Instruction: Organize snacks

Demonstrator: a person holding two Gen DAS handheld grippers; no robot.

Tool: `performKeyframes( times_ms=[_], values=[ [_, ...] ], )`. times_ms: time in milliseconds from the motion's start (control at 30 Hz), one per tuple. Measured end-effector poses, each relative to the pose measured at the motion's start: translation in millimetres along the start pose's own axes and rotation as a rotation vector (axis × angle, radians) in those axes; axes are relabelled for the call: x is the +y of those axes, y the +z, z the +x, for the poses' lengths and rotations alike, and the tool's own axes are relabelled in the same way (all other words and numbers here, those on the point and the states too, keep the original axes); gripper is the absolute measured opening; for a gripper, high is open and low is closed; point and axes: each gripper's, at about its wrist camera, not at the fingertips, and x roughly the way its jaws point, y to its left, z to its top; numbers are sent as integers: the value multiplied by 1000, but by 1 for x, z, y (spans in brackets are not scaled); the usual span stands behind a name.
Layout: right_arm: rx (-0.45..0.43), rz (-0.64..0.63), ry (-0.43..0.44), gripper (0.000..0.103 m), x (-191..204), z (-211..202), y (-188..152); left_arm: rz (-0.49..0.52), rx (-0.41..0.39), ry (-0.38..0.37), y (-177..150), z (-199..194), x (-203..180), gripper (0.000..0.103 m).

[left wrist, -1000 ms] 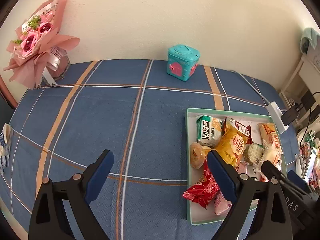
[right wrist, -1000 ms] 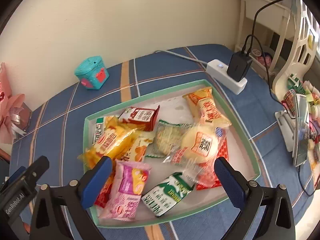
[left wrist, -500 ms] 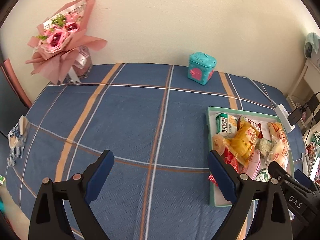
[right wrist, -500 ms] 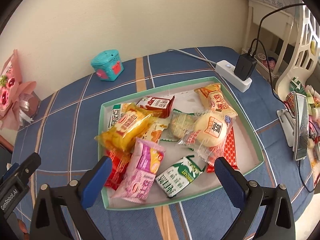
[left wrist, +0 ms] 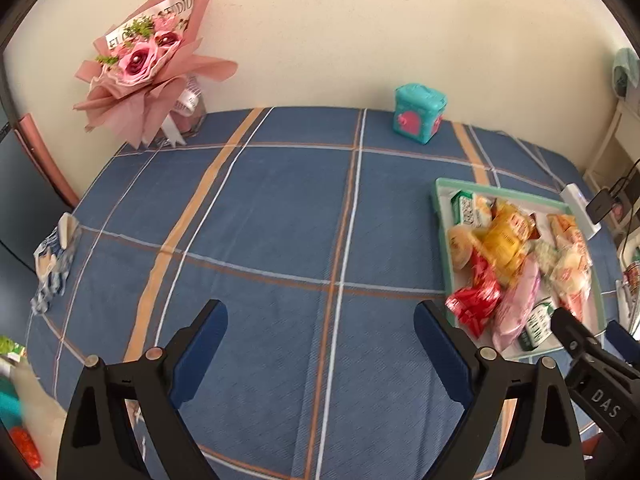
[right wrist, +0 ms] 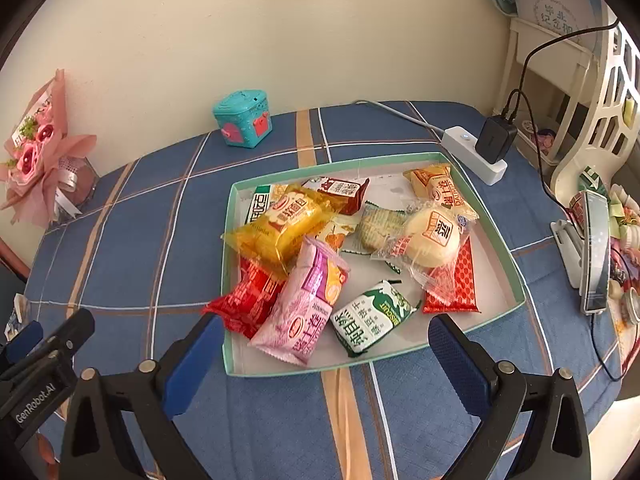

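Snacks in bright wrappers are heaped in one shallow green-rimmed tray [right wrist: 496,236] on the blue plaid tablecloth [left wrist: 280,216]. The right gripper [right wrist: 326,344] is held over the tray's near edge with its jaws wide apart and nothing between them. Just ahead of it lie a pink packet [right wrist: 304,304], a green-and-white biscuit packet [right wrist: 370,318] and a red packet [right wrist: 246,300]; a yellow packet [right wrist: 286,224] and a round bun [right wrist: 434,236] in clear wrap lie beyond. About eleven packets can be counted, though several are half buried.

The left gripper [left wrist: 320,340], likewise spread and empty, is held above bare cloth, with the tray ahead to its right and blurred in that view. One teal box [left wrist: 418,114] and one pink bouquet [left wrist: 148,64] are seen far ahead by the wall.
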Motion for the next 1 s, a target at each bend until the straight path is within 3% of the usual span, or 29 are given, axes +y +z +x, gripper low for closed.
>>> performKeyframes(
  times_ms=[100, 367, 1000],
  values=[
    [3, -10, 0, 103, 1, -2, -5, 5, 22, 41, -6, 1, 1, 95],
    [22, -30, 0, 103, 3, -4, -21, 15, 60, 7, -19, 0, 4, 95],
    [34, -42, 12, 103, 4, -2, -27, -3, 89, 39, -26, 4, 11, 95]
  ],
)
